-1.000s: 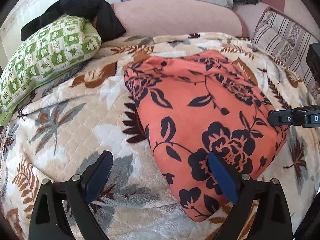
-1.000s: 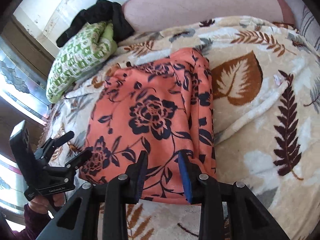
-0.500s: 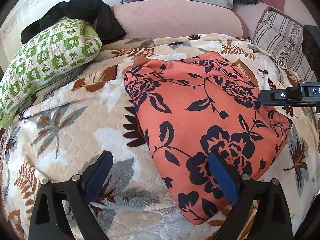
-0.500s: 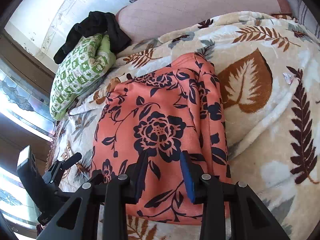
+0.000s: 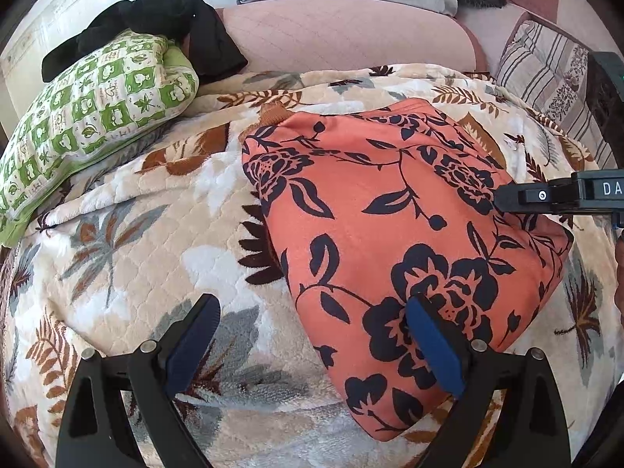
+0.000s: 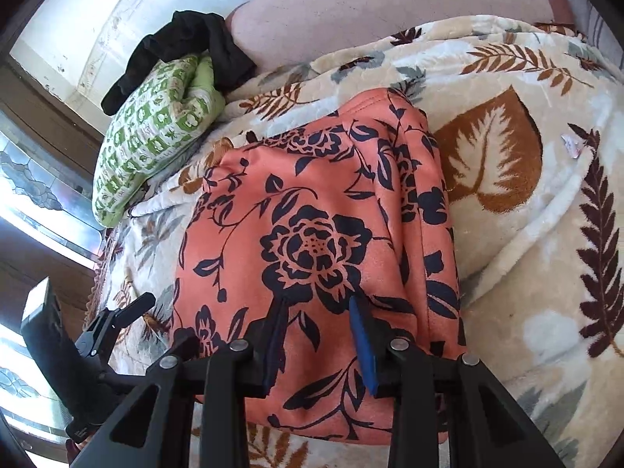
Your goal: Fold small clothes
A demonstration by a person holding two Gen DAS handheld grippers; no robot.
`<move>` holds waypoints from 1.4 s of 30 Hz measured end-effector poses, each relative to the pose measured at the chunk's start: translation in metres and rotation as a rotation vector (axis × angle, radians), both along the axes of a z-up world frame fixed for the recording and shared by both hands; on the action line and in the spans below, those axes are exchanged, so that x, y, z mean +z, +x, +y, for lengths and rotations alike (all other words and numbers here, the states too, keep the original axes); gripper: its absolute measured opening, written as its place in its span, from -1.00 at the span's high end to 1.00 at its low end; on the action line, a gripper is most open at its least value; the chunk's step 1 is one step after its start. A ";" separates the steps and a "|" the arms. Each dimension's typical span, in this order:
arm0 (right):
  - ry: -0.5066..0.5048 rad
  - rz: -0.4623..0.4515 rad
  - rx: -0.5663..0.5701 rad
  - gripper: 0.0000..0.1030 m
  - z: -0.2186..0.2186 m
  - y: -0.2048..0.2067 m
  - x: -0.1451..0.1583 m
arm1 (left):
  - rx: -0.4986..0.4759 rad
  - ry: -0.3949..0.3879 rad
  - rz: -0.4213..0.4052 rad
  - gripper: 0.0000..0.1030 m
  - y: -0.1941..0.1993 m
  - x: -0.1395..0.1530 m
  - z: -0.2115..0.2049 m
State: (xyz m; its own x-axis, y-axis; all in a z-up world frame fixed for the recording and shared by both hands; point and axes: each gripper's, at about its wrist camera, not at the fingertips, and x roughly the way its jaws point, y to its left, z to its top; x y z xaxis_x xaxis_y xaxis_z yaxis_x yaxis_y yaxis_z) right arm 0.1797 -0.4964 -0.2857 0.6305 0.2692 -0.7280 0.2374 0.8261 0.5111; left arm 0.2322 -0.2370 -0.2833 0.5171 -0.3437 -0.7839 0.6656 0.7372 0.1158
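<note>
**Ana:** Leaf-print blanket (image 5: 128,234) fills the left wrist view, with a green checked pillow (image 5: 89,124) at upper left and a black garment (image 5: 156,19) draped over its far end. Where's the piece being folded?

**Ben:** The orange floral garment (image 5: 390,241) lies folded on the blanket, centre to right of the frame. The left gripper (image 5: 312,335) is spread wide and holds nothing; its right finger sits over the cloth's near edge, its left finger over bare blanket. The right gripper (image 5: 553,195) pokes in from the right edge, above the cloth's right side.

**Ana:** And the right wrist view?

**Ben:** The garment (image 6: 319,241) runs from the bottom centre up toward the upper middle, so its long axis lies roughly along the fingers. The right gripper (image 6: 319,339) is partly parted, hovering over the near end; I can't tell whether it touches the fabric. The left gripper (image 6: 117,319) shows at lower left, beside the cloth's left edge.

**Ana:** Which one's better placed?

**Ben:** I'd judge the right one: it's centred over the near end, so a fold would carry that end away up the frame.
</note>
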 end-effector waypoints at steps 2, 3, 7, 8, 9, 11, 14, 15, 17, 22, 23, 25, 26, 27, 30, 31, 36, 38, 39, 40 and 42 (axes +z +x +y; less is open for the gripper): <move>-0.007 -0.026 -0.002 0.29 0.001 0.000 0.005 | 0.003 -0.001 0.003 -0.87 0.000 0.000 0.000; -0.019 -0.022 0.000 0.28 0.003 0.002 0.005 | 0.004 -0.003 0.004 -0.87 0.001 -0.001 0.000; -0.038 0.054 0.022 0.13 0.011 0.013 -0.016 | 0.007 -0.002 0.009 -0.87 0.001 -0.003 0.000; -0.052 0.053 0.029 0.07 0.013 0.014 -0.014 | 0.008 -0.003 0.010 -0.87 0.001 -0.003 0.000; -0.055 0.053 0.034 0.04 0.014 0.014 -0.012 | 0.008 -0.005 0.010 -0.87 0.001 -0.003 0.000; -0.040 0.038 0.039 -0.06 0.014 0.013 -0.009 | 0.007 -0.006 0.009 -0.87 0.001 -0.003 0.000; -0.027 0.031 0.044 -0.06 0.011 0.012 -0.010 | 0.008 -0.005 0.007 -0.87 0.001 -0.002 0.000; -0.021 0.028 0.043 -0.05 0.010 0.011 -0.009 | 0.007 -0.004 0.005 -0.87 0.001 -0.002 0.000; -0.004 0.020 0.038 -0.06 0.007 0.009 -0.009 | 0.008 -0.005 0.006 -0.87 0.001 -0.002 0.000; 0.009 -0.017 0.020 -0.06 -0.001 0.004 -0.001 | 0.007 -0.004 0.005 -0.87 0.001 -0.002 0.000; 0.005 -0.030 0.012 -0.07 -0.004 0.002 0.001 | 0.007 -0.004 0.005 -0.87 0.001 -0.002 0.000; 0.004 -0.059 -0.009 -0.10 -0.010 -0.002 0.007 | 0.007 -0.004 0.004 -0.87 0.001 -0.002 0.000; 0.012 -0.072 -0.019 -0.15 -0.015 -0.003 0.009 | 0.007 -0.004 0.004 -0.87 0.001 -0.002 0.000; 0.023 -0.083 -0.029 -0.17 -0.019 -0.005 0.010 | 0.006 -0.004 0.004 -0.87 0.001 -0.002 0.000; 0.052 -0.097 -0.056 -0.20 -0.033 -0.010 0.010 | 0.006 -0.006 0.007 -0.87 0.001 -0.002 0.000; 0.066 -0.098 -0.061 -0.29 -0.037 -0.011 0.008 | 0.007 -0.010 0.013 -0.87 0.001 -0.001 0.000; 0.136 -0.110 -0.086 -0.35 -0.055 -0.017 -0.001 | -0.018 -0.066 0.085 -0.87 0.008 0.002 0.004; 0.147 -0.112 -0.086 -0.36 -0.062 -0.019 -0.004 | -0.030 -0.115 0.125 -0.87 0.013 0.005 0.008; 0.155 -0.112 -0.090 -0.37 -0.066 -0.020 -0.007 | -0.027 -0.146 0.142 -0.87 0.016 0.007 0.011; 0.168 -0.107 -0.097 -0.37 -0.071 -0.021 -0.010 | -0.022 -0.180 0.160 -0.87 0.019 0.009 0.014; 0.196 -0.100 -0.120 -0.37 -0.082 -0.024 -0.017 | -0.007 -0.241 0.193 -0.87 0.028 0.013 0.021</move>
State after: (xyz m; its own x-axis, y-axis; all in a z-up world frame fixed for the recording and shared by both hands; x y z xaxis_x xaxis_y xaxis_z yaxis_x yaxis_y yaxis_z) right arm 0.1561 -0.5783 -0.3022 0.7327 0.3179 -0.6018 0.2679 0.6780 0.6845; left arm 0.2602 -0.2158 -0.2706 0.3633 -0.5351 -0.7627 0.6637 0.7231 -0.1912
